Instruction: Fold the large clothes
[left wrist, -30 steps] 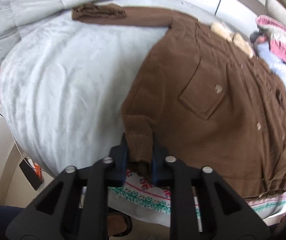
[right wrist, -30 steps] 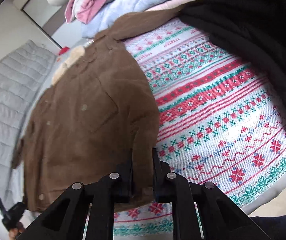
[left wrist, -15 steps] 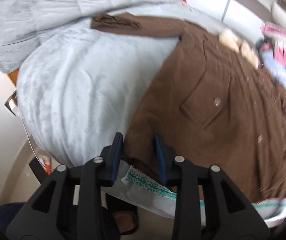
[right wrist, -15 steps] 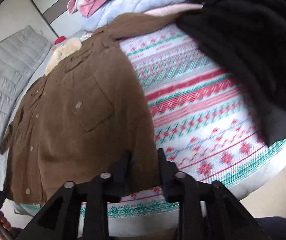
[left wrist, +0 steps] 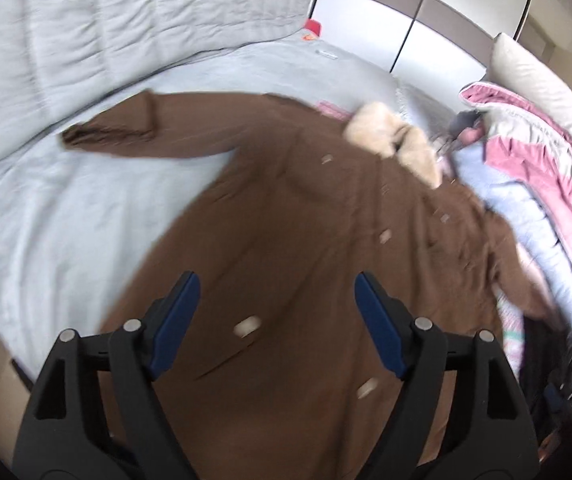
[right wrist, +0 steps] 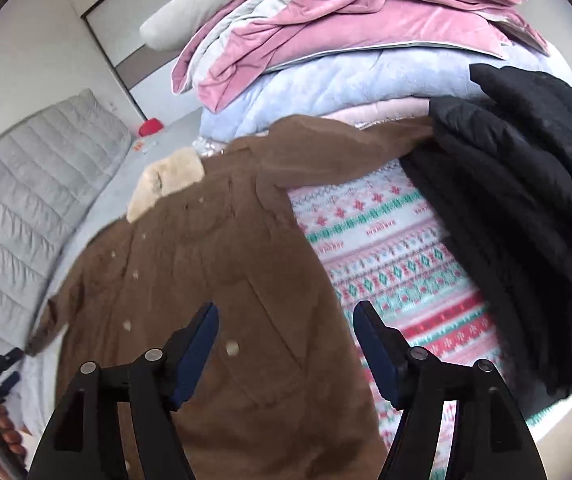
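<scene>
**Both grippers empty over the coat**

The left gripper (left wrist: 276, 312) hangs with its jaws spread wide and nothing between them; the right gripper (right wrist: 286, 344) is the same, wide apart and empty. Both hover above the lower half of the brown coat (left wrist: 305, 260), which lies front-up and spread flat on the bed (left wrist: 66, 220), buttons showing, pale fur collar (left wrist: 393, 148) at the far end. One sleeve (left wrist: 126, 132) stretches out over the grey cover; the other sleeve (right wrist: 365, 140) reaches toward the black garment (right wrist: 525, 208) and seems to touch it, lying across the patterned blanket (right wrist: 397, 264). A heap of bedding (right wrist: 345, 40) sits just beyond the collar.

By my reading, the coat is laid out and no fold is made yet. The next move likely calls for each gripper to take a sleeve near its cuff and bring it across the chest, keeping the body flat.
</scene>
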